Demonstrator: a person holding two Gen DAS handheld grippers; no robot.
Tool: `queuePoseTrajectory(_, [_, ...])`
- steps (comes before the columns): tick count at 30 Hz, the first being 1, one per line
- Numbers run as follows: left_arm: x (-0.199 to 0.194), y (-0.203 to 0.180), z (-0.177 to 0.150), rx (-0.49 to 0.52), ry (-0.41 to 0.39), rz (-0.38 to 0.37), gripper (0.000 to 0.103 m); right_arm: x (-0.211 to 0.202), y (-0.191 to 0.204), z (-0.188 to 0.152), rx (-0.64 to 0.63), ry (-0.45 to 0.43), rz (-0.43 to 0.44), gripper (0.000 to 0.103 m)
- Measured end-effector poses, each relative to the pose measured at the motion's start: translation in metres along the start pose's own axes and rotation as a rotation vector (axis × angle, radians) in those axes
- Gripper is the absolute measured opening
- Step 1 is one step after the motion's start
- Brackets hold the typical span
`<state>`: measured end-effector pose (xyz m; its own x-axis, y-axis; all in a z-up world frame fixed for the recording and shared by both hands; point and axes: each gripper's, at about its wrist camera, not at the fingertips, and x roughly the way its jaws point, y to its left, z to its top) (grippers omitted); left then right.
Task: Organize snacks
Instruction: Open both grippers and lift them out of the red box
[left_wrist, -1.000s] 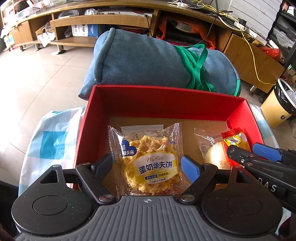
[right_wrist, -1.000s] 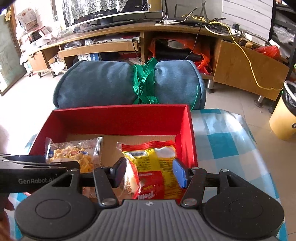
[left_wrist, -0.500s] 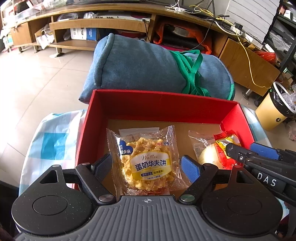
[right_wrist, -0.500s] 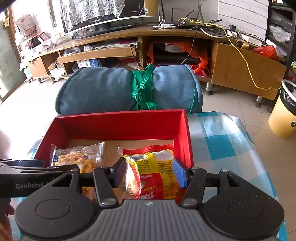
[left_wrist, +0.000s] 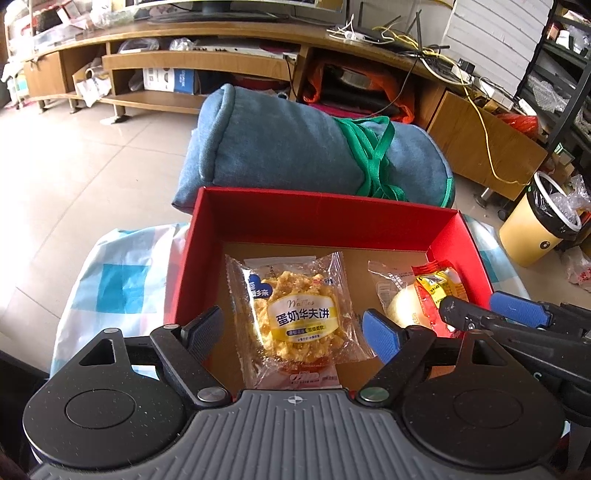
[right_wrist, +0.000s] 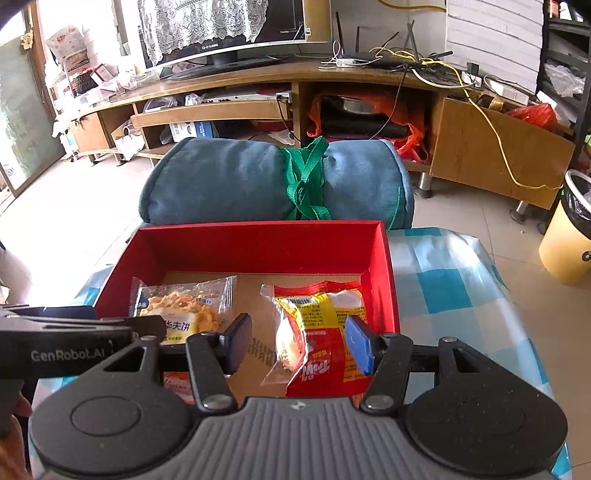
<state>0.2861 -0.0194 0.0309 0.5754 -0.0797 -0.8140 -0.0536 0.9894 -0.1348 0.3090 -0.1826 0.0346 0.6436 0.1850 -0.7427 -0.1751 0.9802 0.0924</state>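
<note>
A red box with a brown floor stands on the checked cloth. In it lie a clear waffle packet on the left and a red-and-yellow bun packet on the right. My left gripper hovers open above the waffle packet, its pads apart from the wrapper. Over the bun packet, my right gripper is open too, and the packet rests on the box floor, not pinched. A second packet edge peeks out under the waffle packet.
A rolled blue cushion tied with a green strap lies just behind the box. The blue-and-white checked cloth extends right of the box. A yellow bin and a cluttered wooden TV stand sit beyond.
Both grippers have drawn up and back from the box, so more of it shows. Both packets stay on the box floor. The right pads stand a little further from the bun packet.
</note>
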Motion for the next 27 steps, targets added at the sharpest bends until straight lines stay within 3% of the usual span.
queuePoseTrajectory(11, [-0.019, 0.003, -0.020, 0.017, -0.004, -0.022, 0.087, -0.018, 0.009, -0.017, -0.016, 0.016, 0.021, 0.052])
queuePoseTrajectory(27, [-0.051, 0.052, -0.095, -0.005, 0.086, 0.004, 0.088, -0.040, 0.057, -0.087, -0.143, 0.122, 0.085, 0.052])
